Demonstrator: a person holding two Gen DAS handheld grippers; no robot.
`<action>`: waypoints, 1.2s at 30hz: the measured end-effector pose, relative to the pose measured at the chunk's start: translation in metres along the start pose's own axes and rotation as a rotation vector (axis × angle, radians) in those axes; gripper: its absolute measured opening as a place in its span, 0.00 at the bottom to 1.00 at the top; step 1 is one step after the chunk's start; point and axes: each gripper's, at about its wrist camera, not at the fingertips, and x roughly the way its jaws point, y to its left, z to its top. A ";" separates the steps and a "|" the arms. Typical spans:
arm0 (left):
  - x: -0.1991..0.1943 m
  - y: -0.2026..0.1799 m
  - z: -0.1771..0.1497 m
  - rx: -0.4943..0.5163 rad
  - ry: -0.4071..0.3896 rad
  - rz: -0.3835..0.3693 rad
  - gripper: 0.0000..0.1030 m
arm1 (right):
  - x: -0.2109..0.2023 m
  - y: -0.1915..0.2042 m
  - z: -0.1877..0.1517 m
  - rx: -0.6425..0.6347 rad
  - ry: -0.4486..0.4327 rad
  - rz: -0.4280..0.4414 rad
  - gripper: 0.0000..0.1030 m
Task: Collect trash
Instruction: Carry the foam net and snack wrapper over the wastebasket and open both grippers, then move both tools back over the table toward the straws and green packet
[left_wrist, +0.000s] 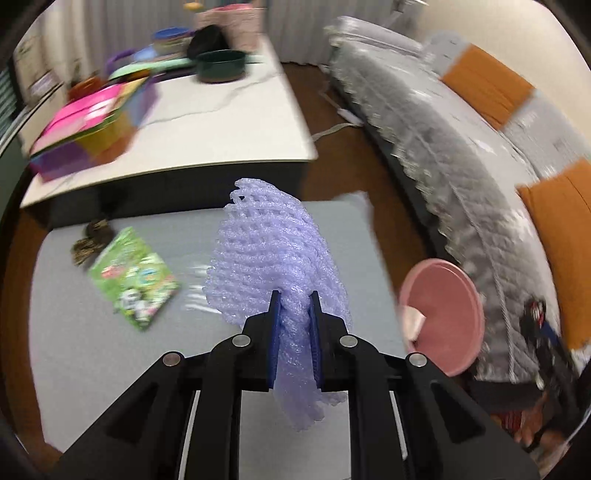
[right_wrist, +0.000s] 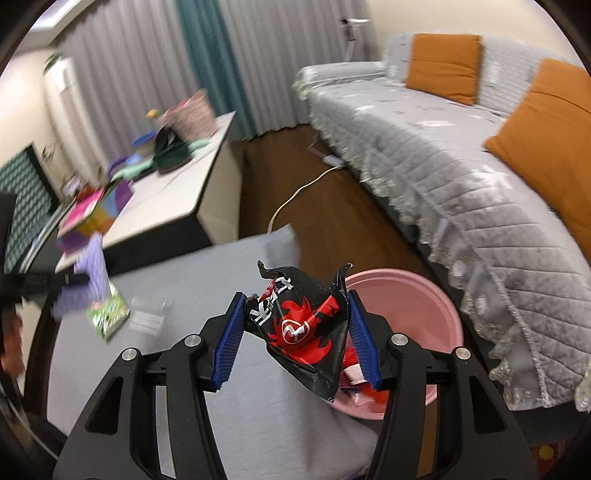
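Observation:
My left gripper (left_wrist: 294, 301) is shut on a lilac foam net sleeve (left_wrist: 273, 254), which hangs above the grey table surface (left_wrist: 110, 369). The pink trash bin (left_wrist: 443, 314) stands off the table's right edge. In the right wrist view my right gripper (right_wrist: 295, 302) is shut on a crumpled black and red snack wrapper (right_wrist: 299, 325), held over the near rim of the pink bin (right_wrist: 417, 314), which has some trash inside. The left gripper with the lilac net (right_wrist: 88, 280) shows blurred at the far left. A green snack packet (left_wrist: 136, 280) lies on the table.
Clear plastic scraps (right_wrist: 147, 317) and a dark crumpled lump (left_wrist: 92, 240) lie on the grey surface near the green packet (right_wrist: 109, 314). A white table (left_wrist: 221, 122) with colourful boxes and a green pot stands behind. A grey sofa (right_wrist: 443, 166) with orange cushions runs along the right.

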 end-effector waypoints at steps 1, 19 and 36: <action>0.001 -0.014 0.000 0.022 0.001 -0.014 0.14 | -0.002 -0.010 0.005 0.012 -0.005 -0.014 0.53; 0.131 -0.225 -0.013 0.318 0.206 -0.199 0.14 | 0.054 -0.118 -0.003 0.128 0.118 -0.114 0.53; 0.156 -0.223 -0.012 0.339 0.153 -0.072 0.79 | 0.079 -0.121 -0.006 0.125 0.194 -0.159 0.86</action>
